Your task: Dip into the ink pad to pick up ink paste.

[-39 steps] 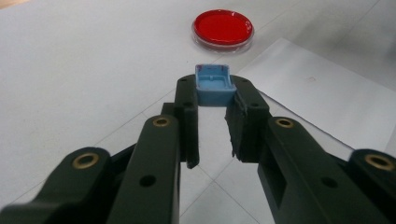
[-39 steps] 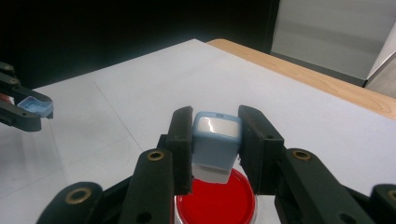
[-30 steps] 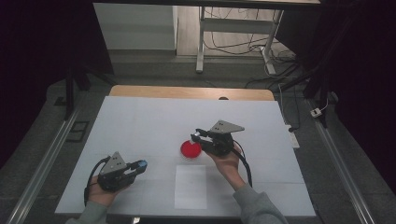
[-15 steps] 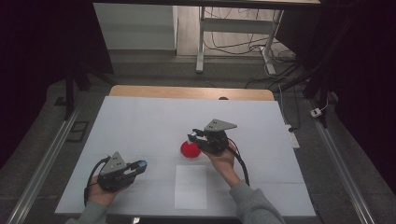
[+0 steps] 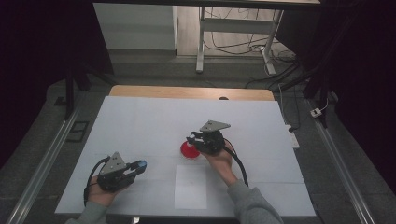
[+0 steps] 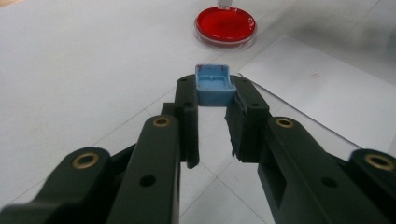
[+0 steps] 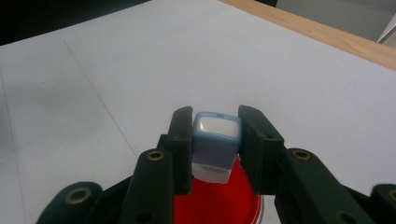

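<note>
Your two hand-held grippers and grey sleeves

Your left gripper (image 5: 122,171) and right gripper (image 5: 205,140) are matte black, each topped with a grey three-cornered plate dotted with small screws. A black cable loops back from each toward your wrist. Up close, the jaws are thick black linkage bars with brass-coloured pivot bushings and plain round holes, ending in flat black pads (image 6: 188,119) with slightly ragged edges. You wear grey long sleeves (image 5: 250,203) that reach to your wrists; your hands are bare.
</note>
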`<state>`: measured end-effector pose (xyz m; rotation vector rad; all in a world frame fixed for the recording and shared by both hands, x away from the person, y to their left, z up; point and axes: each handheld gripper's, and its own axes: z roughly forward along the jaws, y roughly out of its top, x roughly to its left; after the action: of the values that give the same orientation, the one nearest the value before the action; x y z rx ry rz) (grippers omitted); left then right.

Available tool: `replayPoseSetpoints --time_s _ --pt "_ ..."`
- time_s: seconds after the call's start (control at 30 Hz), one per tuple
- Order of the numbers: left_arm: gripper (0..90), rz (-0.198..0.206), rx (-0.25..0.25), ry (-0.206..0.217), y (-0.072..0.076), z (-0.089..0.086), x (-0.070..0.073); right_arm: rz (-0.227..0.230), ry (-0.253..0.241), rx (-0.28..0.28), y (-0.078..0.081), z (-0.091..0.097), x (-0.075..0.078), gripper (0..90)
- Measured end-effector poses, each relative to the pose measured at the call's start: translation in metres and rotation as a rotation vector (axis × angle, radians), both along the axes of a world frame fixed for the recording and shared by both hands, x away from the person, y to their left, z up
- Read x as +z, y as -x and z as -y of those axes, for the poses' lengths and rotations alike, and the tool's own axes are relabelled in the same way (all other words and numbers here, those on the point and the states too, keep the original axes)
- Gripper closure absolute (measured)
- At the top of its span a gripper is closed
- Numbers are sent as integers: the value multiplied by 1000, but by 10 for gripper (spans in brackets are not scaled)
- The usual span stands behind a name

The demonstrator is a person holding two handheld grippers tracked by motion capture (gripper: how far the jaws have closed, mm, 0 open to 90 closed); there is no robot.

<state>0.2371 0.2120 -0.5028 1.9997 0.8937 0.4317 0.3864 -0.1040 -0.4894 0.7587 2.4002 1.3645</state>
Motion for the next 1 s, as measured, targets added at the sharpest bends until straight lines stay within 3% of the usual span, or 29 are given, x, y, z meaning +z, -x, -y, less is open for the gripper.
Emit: replayPoseSetpoints --time_s 0.47,1.0 --pt "744 -1 -1 0 0 -1 0 -6 55 3 -1 -4 -8 666" --pt "745 -2 -1 0 0 -1 0 6 55 0 -4 -7 -11 666"
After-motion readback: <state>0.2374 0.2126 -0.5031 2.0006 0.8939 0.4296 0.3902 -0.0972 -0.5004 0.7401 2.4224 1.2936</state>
